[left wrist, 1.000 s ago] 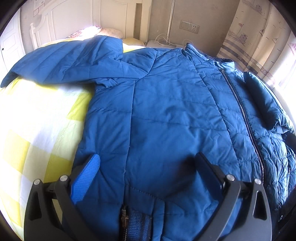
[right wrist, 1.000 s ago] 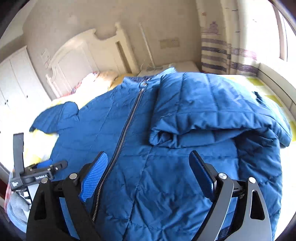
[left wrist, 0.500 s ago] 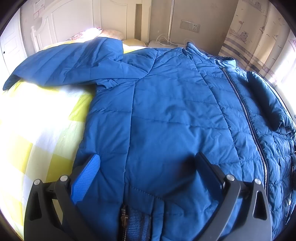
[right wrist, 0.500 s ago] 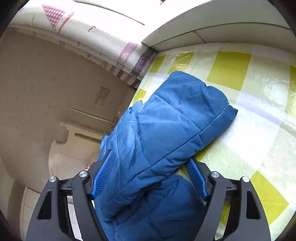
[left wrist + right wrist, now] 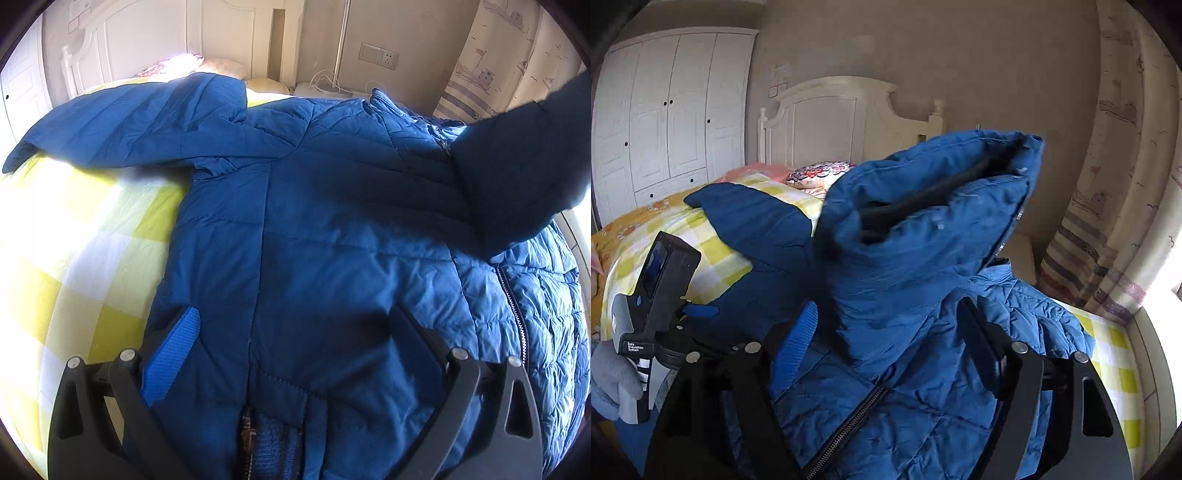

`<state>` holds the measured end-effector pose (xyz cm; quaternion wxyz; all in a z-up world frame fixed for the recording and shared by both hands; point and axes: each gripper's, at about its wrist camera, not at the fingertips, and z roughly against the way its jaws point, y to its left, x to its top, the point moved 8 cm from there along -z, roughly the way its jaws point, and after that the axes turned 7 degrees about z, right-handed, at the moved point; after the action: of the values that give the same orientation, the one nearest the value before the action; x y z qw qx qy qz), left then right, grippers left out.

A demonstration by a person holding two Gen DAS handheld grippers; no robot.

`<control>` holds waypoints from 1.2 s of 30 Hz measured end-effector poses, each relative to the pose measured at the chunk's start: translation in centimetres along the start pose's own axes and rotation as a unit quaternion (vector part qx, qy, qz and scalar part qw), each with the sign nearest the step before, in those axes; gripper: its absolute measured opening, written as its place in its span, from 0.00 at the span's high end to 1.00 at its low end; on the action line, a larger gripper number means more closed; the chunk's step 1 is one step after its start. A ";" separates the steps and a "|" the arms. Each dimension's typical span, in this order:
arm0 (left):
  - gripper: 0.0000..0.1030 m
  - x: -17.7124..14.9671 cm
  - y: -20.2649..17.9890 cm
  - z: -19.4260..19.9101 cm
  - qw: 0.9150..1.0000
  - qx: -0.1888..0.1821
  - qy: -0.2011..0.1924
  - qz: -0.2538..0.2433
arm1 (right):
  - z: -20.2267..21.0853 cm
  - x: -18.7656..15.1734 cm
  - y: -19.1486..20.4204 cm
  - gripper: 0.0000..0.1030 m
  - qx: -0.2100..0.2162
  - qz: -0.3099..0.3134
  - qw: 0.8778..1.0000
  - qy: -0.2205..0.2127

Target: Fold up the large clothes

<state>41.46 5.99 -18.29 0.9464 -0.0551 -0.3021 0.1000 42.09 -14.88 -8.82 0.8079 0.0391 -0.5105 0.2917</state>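
Observation:
A blue quilted jacket (image 5: 332,221) lies zipper-up on the bed, its one sleeve (image 5: 129,125) spread out to the left. My left gripper (image 5: 295,325) rests open over the jacket's hem, nothing pinched between its fingers. The jacket's other sleeve (image 5: 923,221) is up in the air, blurred, cuff uppermost, rising between the fingers of my right gripper (image 5: 886,339). Those jaws are opening and the pads stand clear of the cloth. That raised sleeve (image 5: 517,166) also shows dark at the right of the left wrist view. The left gripper's body (image 5: 661,277) sits in a gloved hand (image 5: 609,376).
The bed has a yellow-and-white check sheet (image 5: 74,240) and a white headboard (image 5: 831,118), with a patterned pillow (image 5: 820,171) at its head. A white wardrobe (image 5: 672,110) stands at the left; curtains (image 5: 1108,221) and a bright window ledge lie at the right.
My right gripper swung from the bed's right side up over the jacket, carrying the sleeve into the air, and its jaws widened. The left gripper stayed put.

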 end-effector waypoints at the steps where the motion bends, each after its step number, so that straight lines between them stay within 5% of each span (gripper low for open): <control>1: 0.02 0.0 0.1 0.0 1.000 -0.005 0.000 0.003 | 0.1 -0.3 0.4 0.16 0.001 -0.003 1.000 -0.006; 6: 0.02 0.2 0.3 0.2 1.000 -0.025 -0.004 0.015 | 1.9 -5.5 -6.4 0.21 -0.024 -0.188 0.982 -0.012; 10: 0.02 0.5 0.9 0.6 0.997 -0.065 -0.009 0.041 | 1.5 -12.9 -14.3 0.25 -0.111 -0.308 0.943 0.056; 13: 0.02 1.2 1.9 1.0 0.990 -0.111 -0.006 0.088 | 1.6 -16.8 -17.1 0.25 -0.092 -0.421 0.900 0.061; 14: 0.02 1.5 2.1 1.0 0.987 -0.126 0.000 0.103 | 1.6 -17.2 -17.5 0.25 -0.084 -0.435 0.895 0.053; 20: 0.05 5.5 2.9 -0.8 0.963 -0.164 0.017 0.211 | 2.6 -17.0 -17.3 0.25 -0.061 -0.459 0.886 0.006; 23: 0.72 7.1 2.1 -2.4 0.970 -0.122 0.040 0.206 | 3.1 -16.5 -17.2 0.25 -0.054 -0.466 0.883 -0.014; 24: 0.80 7.9 1.5 -2.2 0.969 -0.130 0.041 0.204 | 3.2 -16.5 -17.3 0.25 -0.054 -0.469 0.882 -0.017; 27: 0.84 11.7 -1.4 0.6 0.976 -0.145 -0.015 0.164 | 3.3 -16.4 -17.3 0.25 -0.055 -0.472 0.880 -0.019; 32: 0.84 15.9 -2.4 7.1 0.945 -0.244 -0.120 0.184 | 3.6 -16.4 -17.0 0.25 -0.062 -0.469 0.881 -0.022; 33: 0.84 15.7 -1.7 6.9 0.945 -0.234 -0.128 0.190 | 3.7 -16.4 -17.0 0.25 -0.063 -0.470 0.880 -0.024; 36: 0.75 12.8 0.0 1.7 0.975 -0.123 -0.067 0.175 | 3.7 -16.5 -17.0 0.25 -0.063 -0.471 0.880 -0.023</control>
<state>50.72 8.89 -9.73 0.8779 -0.2159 -0.3604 0.2296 42.74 -37.42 -17.02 0.8387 0.2309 -0.4676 -0.1569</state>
